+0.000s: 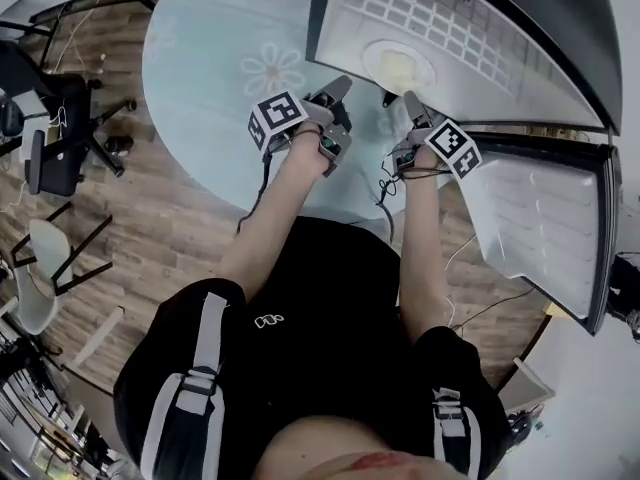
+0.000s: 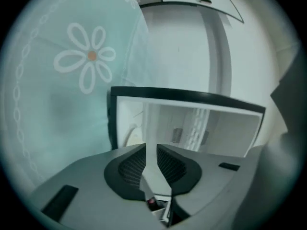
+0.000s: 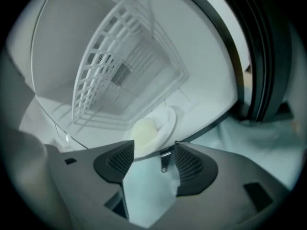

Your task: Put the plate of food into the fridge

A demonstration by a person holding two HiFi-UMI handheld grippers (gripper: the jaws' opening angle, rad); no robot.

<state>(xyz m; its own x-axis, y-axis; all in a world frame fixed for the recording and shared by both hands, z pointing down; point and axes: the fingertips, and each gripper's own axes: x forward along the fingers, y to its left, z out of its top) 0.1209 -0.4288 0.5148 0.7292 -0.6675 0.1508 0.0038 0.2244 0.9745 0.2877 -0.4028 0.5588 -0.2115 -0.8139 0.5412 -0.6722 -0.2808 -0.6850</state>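
Observation:
A white plate point(image 1: 398, 65) with a pale yellow mound of food lies on the floor of the open white fridge point(image 1: 470, 28) that stands on the table. In the right gripper view the plate point(image 3: 156, 126) sits just past my right gripper point(image 3: 154, 147), whose jaws stand wide apart with nothing between them. In the head view my right gripper point(image 1: 398, 100) is at the fridge's front edge. My left gripper point(image 1: 343, 90) hovers beside it over the tablecloth. In its own view the left gripper point(image 2: 151, 147) points at the fridge point(image 2: 192, 123), its jaws a narrow gap apart and empty.
The fridge door point(image 1: 545, 218) hangs open at the right. A white wire shelf point(image 3: 120, 71) fills the fridge's upper part. The round table wears a pale blue cloth point(image 1: 230, 78) with a flower print. Chairs point(image 1: 50, 138) stand on the wooden floor at the left.

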